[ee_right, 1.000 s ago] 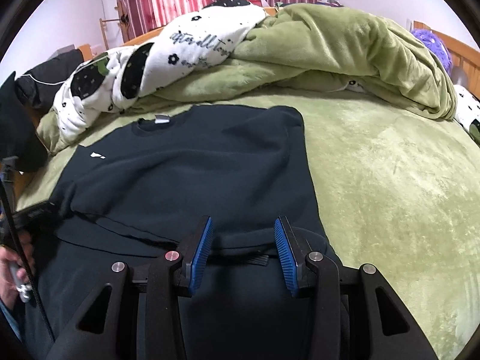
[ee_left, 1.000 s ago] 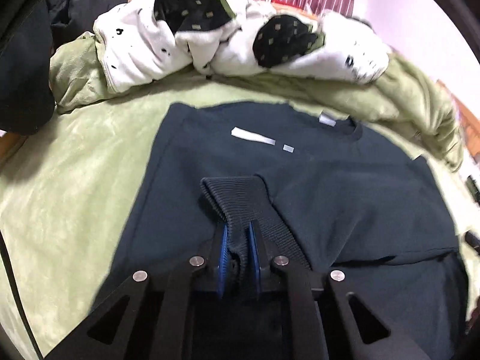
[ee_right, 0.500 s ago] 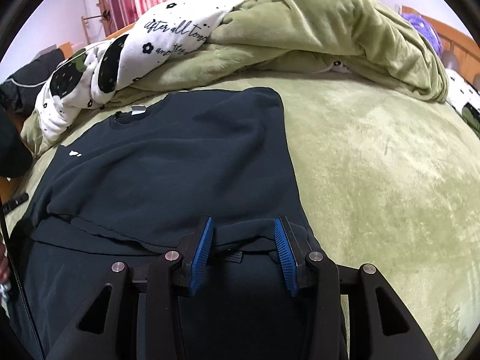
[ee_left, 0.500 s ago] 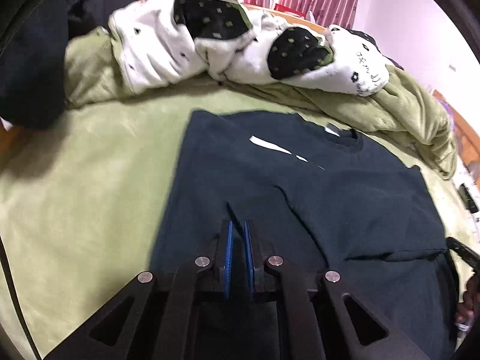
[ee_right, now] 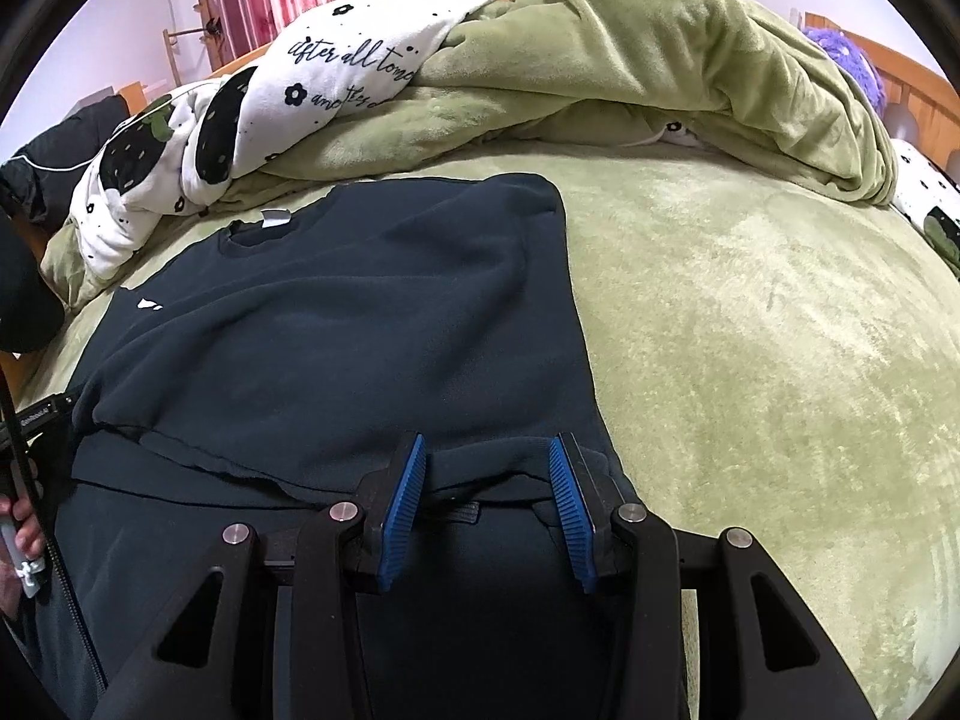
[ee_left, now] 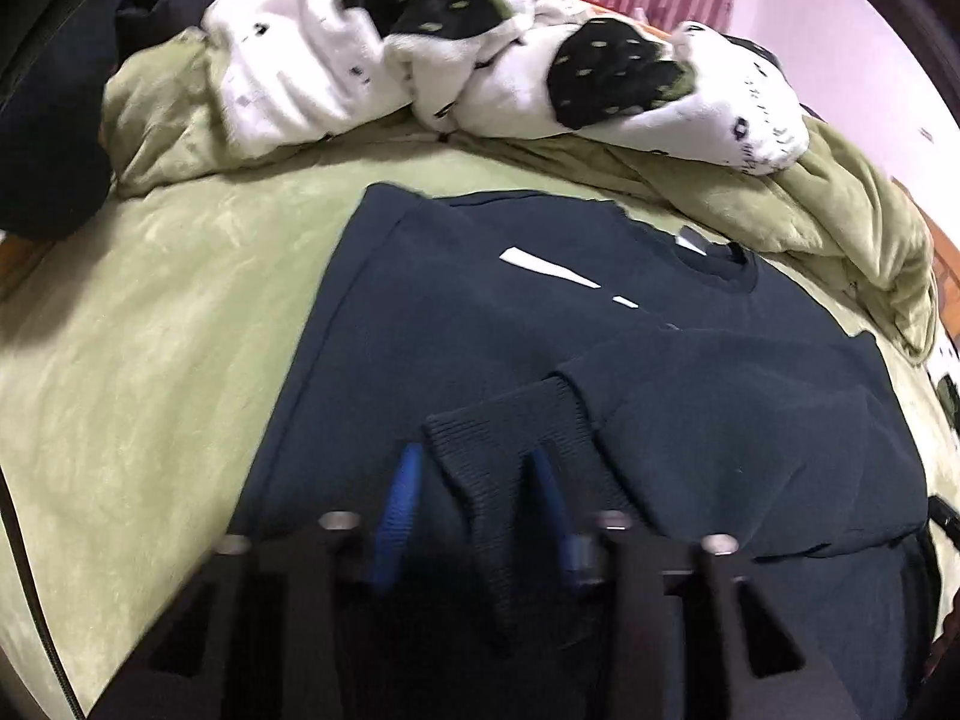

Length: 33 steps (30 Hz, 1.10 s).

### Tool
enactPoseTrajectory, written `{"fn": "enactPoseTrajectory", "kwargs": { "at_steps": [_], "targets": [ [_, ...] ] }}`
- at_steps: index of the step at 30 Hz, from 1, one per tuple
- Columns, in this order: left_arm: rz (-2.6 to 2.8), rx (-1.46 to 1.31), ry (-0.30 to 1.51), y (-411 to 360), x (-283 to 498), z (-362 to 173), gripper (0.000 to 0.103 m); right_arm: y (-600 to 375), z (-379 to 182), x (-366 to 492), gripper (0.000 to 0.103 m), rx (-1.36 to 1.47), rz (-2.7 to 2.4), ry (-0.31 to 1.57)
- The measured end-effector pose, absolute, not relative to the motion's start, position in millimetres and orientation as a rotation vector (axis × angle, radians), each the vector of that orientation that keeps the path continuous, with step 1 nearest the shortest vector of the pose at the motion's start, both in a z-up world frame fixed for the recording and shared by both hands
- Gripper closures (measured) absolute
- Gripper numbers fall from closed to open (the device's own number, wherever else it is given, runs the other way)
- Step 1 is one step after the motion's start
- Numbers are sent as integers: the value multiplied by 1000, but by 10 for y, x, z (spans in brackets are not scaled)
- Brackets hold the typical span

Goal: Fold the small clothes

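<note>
Dark sweatshirt [ee_left: 510, 324] lying flat at the centre of a green bedspread [ee_left: 150, 312], collar [ee_right: 258, 234] toward the heaped bedding, hem toward the cameras. Both sleeves appear folded in over the body, so the garment reads as a narrow rectangle; judged from this, the 2 side folds are done and the lengthwise fold, hem up toward collar, is left. Left gripper [ee_left: 474, 486]: jaws opening, the ribbed cuff [ee_left: 510, 426] of 1 sleeve lying between the blue pads without being pressed, so the sleeve looks to be in the course of release onto the chest. Right gripper [ee_right: 489, 492]: jaws parted over the near right corner, a fabric edge running between the pads with no pinch visible. The right side edge of the sweatshirt runs straight, with broad bare bedspread beyond it; a bare strip also lies along the left edge. Room ahead is bounded by a rumpled green blanket [ee_right: 630, 60] and a white patterned quilt [ee_left: 600, 78], both near the collar yet apart from it. A hand [ee_right: 18, 534] shows at the left margin of the right view.
</note>
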<state>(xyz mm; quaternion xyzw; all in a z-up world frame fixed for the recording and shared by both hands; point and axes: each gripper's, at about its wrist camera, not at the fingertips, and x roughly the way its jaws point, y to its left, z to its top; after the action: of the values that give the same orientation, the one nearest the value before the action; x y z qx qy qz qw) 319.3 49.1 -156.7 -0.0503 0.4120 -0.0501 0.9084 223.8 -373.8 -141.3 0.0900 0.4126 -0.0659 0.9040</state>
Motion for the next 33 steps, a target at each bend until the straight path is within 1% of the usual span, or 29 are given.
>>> {"fn": "enactPoseTrajectory", "kwargs": {
  "at_steps": [1, 4, 9, 15, 19, 24, 27, 28, 29, 30, 31, 32, 33],
  "targets": [
    [-101, -89, 835, 473, 3174, -1546, 93, -3736, -1415, 2242, 60, 184, -136, 853],
    [-102, -29, 754, 432, 3065, -1404, 94, -3711, -1445, 2251, 60, 155, -140, 856],
    [-81, -44, 739, 604, 3106, -1232, 94, -3680, -1524, 2279, 59, 119, -159, 874],
    [-67, -22, 783, 631, 3160, -1314, 93, -3662, -1559, 2292, 58, 83, -184, 900],
    [-59, -21, 804, 630, 3109, -1403, 90, -3651, -1554, 2287, 57, 60, -186, 908],
    [-36, -38, 814, 678, 2985, -1380, 85, -3767, -1447, 2215, 56, 161, -163, 903],
    [-38, -45, 815, 706, 2841, -1310, 79, -3763, -1340, 2113, 53, 182, -162, 864],
    [-37, -44, 809, 708, 2804, -1287, 74, -3753, -1314, 2088, 51, 182, -163, 856],
    [-39, -47, 799, 718, 2732, -1251, 66, -3728, -1273, 2038, 47, 185, -167, 848],
    [-43, -57, 790, 730, 2660, -1217, 60, -3696, -1245, 1996, 44, 189, -158, 846],
    [-44, -69, 781, 749, 2570, -1180, 49, -3672, -1228, 1967, 43, 189, -146, 847],
    [-43, -75, 774, 760, 2515, -1156, 41, -3621, -1204, 1929, 43, 184, -129, 850],
    [-43, -79, 759, 773, 2417, -1113, 40, -3538, -1161, 1868, 43, 169, -124, 843]
  ]
}}
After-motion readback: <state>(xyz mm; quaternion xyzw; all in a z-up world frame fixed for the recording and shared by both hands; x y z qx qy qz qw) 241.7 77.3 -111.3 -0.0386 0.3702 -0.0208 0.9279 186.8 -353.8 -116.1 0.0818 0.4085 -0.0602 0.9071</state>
